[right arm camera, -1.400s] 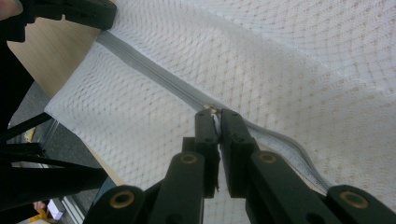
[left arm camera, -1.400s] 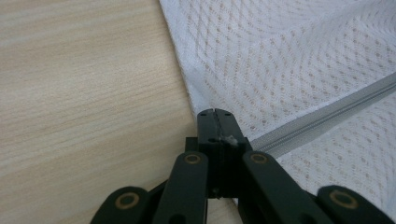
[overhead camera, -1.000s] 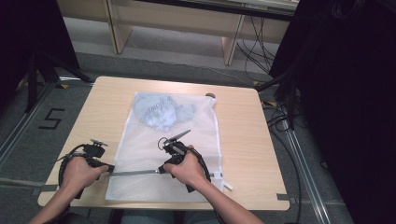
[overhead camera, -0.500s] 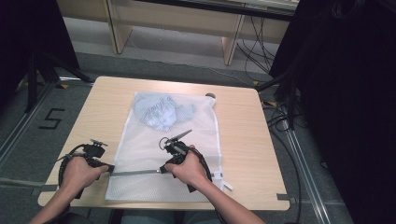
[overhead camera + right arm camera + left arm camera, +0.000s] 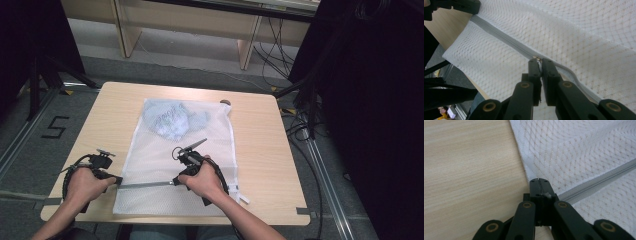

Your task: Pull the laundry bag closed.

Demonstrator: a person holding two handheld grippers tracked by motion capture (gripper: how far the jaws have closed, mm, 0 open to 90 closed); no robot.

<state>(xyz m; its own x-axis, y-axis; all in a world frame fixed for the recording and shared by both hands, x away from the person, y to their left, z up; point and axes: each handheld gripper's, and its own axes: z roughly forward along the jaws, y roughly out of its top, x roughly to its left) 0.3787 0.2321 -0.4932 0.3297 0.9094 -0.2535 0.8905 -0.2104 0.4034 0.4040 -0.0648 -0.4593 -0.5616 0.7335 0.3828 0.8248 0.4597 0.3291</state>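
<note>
Both tongs are closed on a white mesh laundry bag (image 5: 170, 165) that lies flat on the tabletop (image 5: 260, 145). Left tongs (image 5: 539, 185) pinch the bag's left edge at the end of the grey zipper (image 5: 499, 35). Right tongs (image 5: 539, 64) are clamped on the zipper's small metal slider (image 5: 538, 59), midway along the zipper line. A blue-grey garment (image 5: 172, 119) sits inside the bag at its far end.
</note>
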